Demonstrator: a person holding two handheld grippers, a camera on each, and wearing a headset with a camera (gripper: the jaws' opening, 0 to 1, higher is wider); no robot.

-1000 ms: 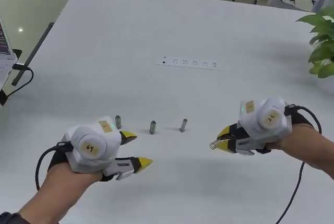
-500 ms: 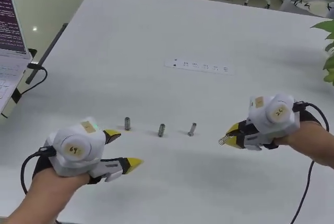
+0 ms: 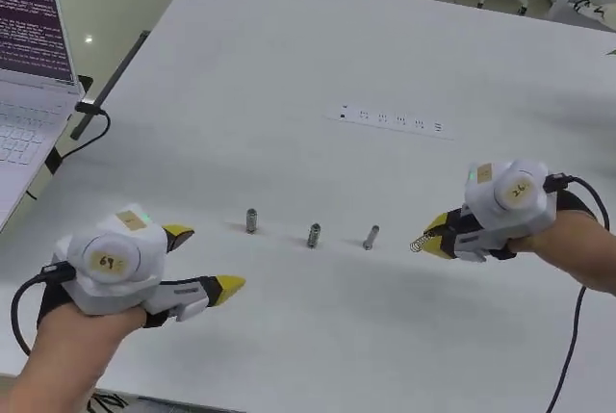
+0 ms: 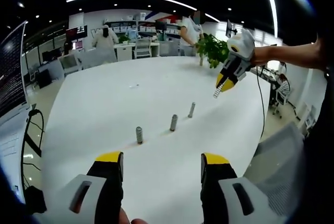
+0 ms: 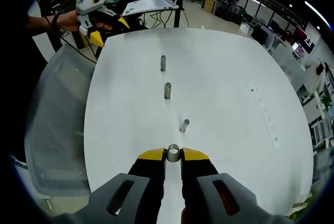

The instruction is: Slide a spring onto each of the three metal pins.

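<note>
Three short metal pins stand in a row on the white table (image 3: 289, 66). The left pin (image 3: 251, 220) and middle pin (image 3: 314, 235) each look ribbed, as if a spring sits on them. The right pin (image 3: 371, 237) is bare. My right gripper (image 3: 430, 237) is shut on a small spring (image 3: 418, 243), just right of the bare pin and slightly above the table. In the right gripper view the spring (image 5: 173, 153) sticks out between the fingertips, with the bare pin (image 5: 183, 125) just ahead. My left gripper (image 3: 204, 259) is open and empty, left of the row.
An open laptop (image 3: 29, 57) stands at the table's left edge, with a black cable (image 3: 91, 129) beside it. A white power strip (image 3: 390, 120) lies beyond the pins. A mesh chair (image 5: 57, 130) stands at the near edge. A potted plant (image 4: 211, 49) is at the far right.
The head camera has swung left. My right gripper has carried the spring closer to the bare pin, level with the row. My left gripper has drawn away to the left.
</note>
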